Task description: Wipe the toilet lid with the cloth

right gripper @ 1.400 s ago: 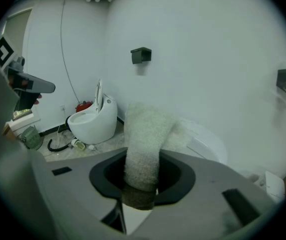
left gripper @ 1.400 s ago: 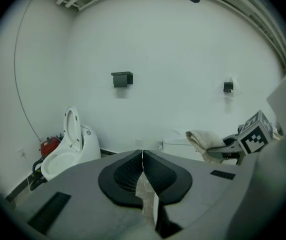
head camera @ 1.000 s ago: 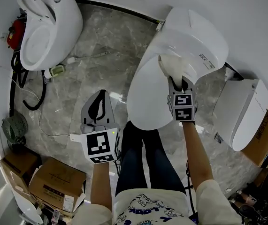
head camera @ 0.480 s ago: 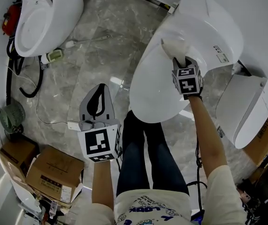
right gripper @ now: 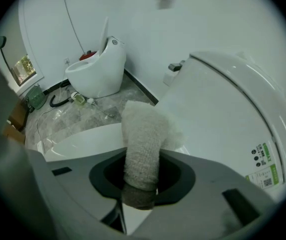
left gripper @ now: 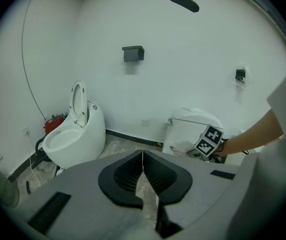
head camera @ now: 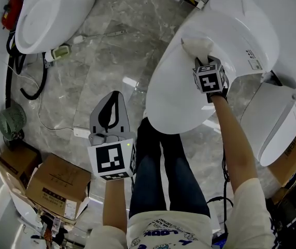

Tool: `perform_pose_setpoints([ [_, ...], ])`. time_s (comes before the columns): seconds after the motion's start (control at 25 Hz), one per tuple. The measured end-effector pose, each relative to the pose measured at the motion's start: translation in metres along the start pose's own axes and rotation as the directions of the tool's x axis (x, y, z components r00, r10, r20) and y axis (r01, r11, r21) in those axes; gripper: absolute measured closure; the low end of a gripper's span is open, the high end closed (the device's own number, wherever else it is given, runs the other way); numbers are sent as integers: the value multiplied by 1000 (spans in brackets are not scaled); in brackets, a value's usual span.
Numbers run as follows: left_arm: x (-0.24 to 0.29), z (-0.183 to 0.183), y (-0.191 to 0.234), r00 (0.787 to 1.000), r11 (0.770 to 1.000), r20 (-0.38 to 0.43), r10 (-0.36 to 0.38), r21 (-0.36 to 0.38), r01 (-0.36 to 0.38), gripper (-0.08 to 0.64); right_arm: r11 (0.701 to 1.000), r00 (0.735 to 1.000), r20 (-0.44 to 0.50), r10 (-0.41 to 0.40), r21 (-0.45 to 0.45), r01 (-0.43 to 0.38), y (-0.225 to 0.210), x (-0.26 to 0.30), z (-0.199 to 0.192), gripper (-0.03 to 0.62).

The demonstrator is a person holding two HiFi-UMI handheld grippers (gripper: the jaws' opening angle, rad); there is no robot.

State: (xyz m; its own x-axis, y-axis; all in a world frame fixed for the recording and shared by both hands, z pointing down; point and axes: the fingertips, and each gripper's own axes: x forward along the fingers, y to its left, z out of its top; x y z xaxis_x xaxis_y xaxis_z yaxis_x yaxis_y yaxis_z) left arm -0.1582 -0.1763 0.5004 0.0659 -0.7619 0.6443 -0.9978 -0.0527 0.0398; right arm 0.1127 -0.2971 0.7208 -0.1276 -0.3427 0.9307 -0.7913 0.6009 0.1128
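Note:
The white toilet's closed lid (head camera: 176,100) lies at right of centre in the head view. A beige cloth (head camera: 196,47) rests on the lid's rear end, where it meets the toilet's back part (head camera: 251,30). My right gripper (head camera: 202,62) is shut on the cloth, and its marker cube sits just behind it. In the right gripper view the cloth (right gripper: 143,139) stands rolled between the jaws of the right gripper (right gripper: 141,184), above the lid (right gripper: 82,141). My left gripper (head camera: 113,96) hovers over the floor left of the toilet. The left gripper (left gripper: 143,155) is shut on nothing.
A second toilet (head camera: 49,14) with raised seat stands at upper left, beside black hoses (head camera: 31,90) and a small fan (head camera: 10,123). Cardboard boxes (head camera: 54,185) sit at lower left. Another white fixture (head camera: 277,128) stands close at right. The person's legs (head camera: 163,162) are at the lid's front.
My right gripper has slid the cloth further toward the rear of the lid. The left gripper has stayed where it was, shut.

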Motion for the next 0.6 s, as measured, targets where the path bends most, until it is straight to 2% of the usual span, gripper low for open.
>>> perform_pose_setpoints([
  [0.24, 0, -8, -2, 1000, 1000, -15, -2, -2, 2, 551, 999, 999, -51, 15, -29, -17, 9, 17, -10, 497],
  [0.6, 0, -17, 4, 1000, 1000, -17, 2, -8, -2, 551, 1000, 999, -53, 13, -21, -14, 14, 23, -14, 497],
])
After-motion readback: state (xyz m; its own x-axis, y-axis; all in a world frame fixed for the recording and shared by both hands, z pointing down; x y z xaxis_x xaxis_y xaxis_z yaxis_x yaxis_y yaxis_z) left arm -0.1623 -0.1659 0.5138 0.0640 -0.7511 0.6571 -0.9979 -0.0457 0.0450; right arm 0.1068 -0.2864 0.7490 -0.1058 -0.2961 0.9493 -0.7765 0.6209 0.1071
